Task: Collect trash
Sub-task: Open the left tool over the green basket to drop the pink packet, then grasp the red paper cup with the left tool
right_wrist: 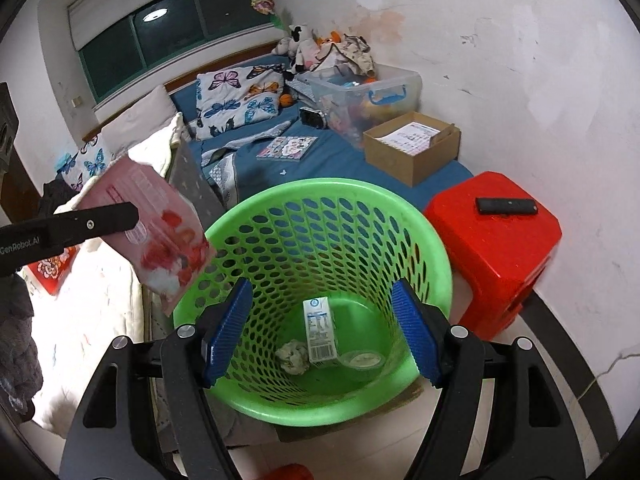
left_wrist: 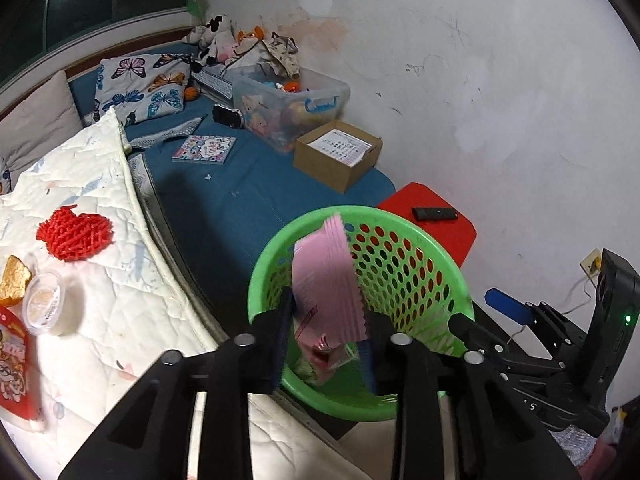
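Note:
A green perforated basket (left_wrist: 404,276) (right_wrist: 320,200) stands on the floor beside the bed. My left gripper (left_wrist: 326,344) is shut on a pink snack wrapper (left_wrist: 328,280) and holds it over the basket's near rim; the wrapper also shows in the right wrist view (right_wrist: 160,232). My right gripper (right_wrist: 320,332) is open and empty over the basket mouth. Inside the basket lie a small milk carton (right_wrist: 319,330), a crumpled tissue (right_wrist: 294,356) and a round lid (right_wrist: 360,360). On the white quilt lie a red foam net (left_wrist: 74,234), a clear cup (left_wrist: 42,304), a gold wrapper (left_wrist: 14,280) and a red packet (left_wrist: 14,368).
A red stool (right_wrist: 496,248) with a black remote (right_wrist: 506,206) stands right of the basket. On the blue bed sit a cardboard box (right_wrist: 412,148), a clear toy bin (right_wrist: 368,92), a book (right_wrist: 286,147) and butterfly pillows (right_wrist: 240,98). The wall is on the right.

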Available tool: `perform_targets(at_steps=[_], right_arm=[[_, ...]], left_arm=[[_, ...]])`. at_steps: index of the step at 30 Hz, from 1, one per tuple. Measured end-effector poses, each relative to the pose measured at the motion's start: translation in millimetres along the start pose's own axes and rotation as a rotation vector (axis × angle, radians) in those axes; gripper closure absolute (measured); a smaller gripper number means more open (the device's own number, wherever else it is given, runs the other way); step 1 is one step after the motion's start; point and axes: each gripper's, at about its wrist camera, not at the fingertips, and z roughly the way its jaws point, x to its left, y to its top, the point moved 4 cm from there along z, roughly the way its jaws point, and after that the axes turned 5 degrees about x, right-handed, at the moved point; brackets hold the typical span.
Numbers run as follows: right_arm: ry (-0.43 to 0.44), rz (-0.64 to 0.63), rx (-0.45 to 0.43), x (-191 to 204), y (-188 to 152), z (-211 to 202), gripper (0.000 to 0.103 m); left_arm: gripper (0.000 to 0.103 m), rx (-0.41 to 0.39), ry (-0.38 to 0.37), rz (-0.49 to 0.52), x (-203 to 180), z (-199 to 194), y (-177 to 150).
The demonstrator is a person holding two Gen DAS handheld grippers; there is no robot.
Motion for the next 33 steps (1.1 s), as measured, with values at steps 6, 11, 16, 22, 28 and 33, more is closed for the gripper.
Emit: perform_targets(at_steps=[6,11,16,22,28,33], right_arm=[[0.008,0.006,-0.001,2,-1,-3,0.031],[0.032,-0.021,-0.009,18,0,-8,0.031],[0.061,-0.061,-0.006,42,2,-6,0.031],[0.107,-0.099,0.003,75,9,0,0.031],[0.145,-0.165,0.007,114,14,6,0.03],[0.177,-0.214,0.01,146,17,10,0.028]], left_arm=[[0.058,-0.015,-0.011,0.008,-1,-6,-4],[0.057,-0.033,-0.008,-0.017,14,-20,-9],[0.056,-0.055,0.025,-0.066,43,-39,-19],[0.056,-0.077,0.084,-0.132,85,-61,-33],[0.048,-0.115,0.172,-0.193,132,-91,-45],[0.044,-0.126,0.265,-0.224,177,-114,-50]])
